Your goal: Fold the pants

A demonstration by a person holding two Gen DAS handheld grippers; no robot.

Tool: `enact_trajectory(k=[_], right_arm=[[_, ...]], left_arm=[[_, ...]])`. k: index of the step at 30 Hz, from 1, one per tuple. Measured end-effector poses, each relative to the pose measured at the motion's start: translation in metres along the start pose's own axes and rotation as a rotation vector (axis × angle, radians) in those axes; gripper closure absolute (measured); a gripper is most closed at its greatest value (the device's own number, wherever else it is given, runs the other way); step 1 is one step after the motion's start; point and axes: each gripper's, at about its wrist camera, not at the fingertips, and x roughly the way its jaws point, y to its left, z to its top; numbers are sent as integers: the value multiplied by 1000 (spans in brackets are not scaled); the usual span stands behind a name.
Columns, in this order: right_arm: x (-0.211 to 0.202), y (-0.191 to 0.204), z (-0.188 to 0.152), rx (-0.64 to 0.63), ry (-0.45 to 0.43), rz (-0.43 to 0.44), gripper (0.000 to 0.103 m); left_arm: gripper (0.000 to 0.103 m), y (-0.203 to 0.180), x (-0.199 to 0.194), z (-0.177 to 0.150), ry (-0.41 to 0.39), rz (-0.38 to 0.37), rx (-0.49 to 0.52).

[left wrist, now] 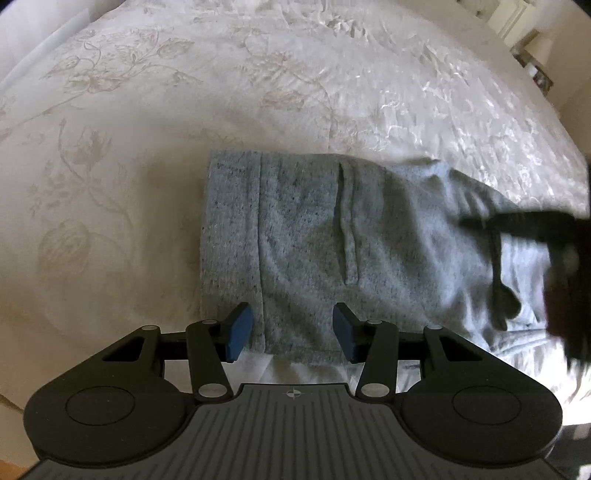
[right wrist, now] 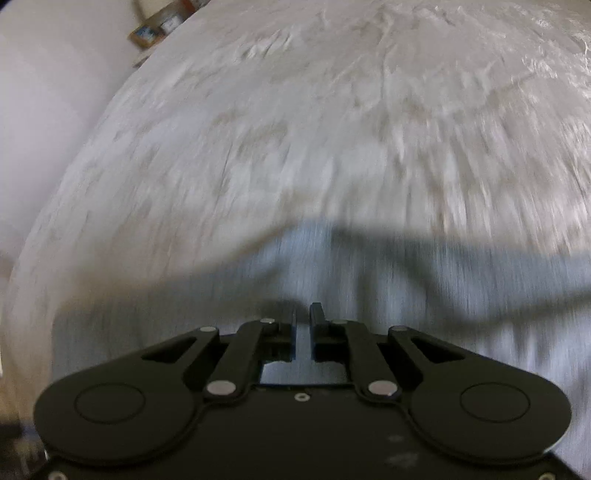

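Grey knit pants (left wrist: 314,243) lie on a cream bedspread, the waistband at the left and a pocket seam in the middle. My left gripper (left wrist: 293,334) is open, its blue pads either side of the pants' near edge just right of the waistband. My right gripper shows as a dark blur at the right of the left wrist view (left wrist: 546,229), over the pants' leg end. In the right wrist view my right gripper (right wrist: 303,325) has its fingers close together with a narrow gap, low over the blurred grey fabric (right wrist: 369,280). I cannot tell whether it grips cloth.
The cream floral bedspread (left wrist: 221,92) fills the space around the pants. A bedside stand with small items (left wrist: 535,62) sits at the far right corner. A pale wall (right wrist: 44,92) and framed pictures (right wrist: 147,33) lie beyond the bed's left edge.
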Motion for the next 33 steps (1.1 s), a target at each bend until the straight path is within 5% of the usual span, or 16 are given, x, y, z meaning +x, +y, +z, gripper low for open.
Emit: enact_trajectory(k=[9,17,20,22,33], right_arm=[[-34,-9,-120,35,138,-12,95],[-56,10,-128,-20,125,-47,92],[-71,36,-120,-135,53,-52,84],[-75,57,-114,-214,27,-37,67],[-41,213,-138,-785,-26,96,50]], left_arm=[[56,8,7,4,-6,-23,-37],[47,27,2,6,-32,-27,-87],[46,41,1,4,-35,-13,-120],[46,53,0,1,-31,0,-152],[37,124,-15,-18,-27,64,-373]])
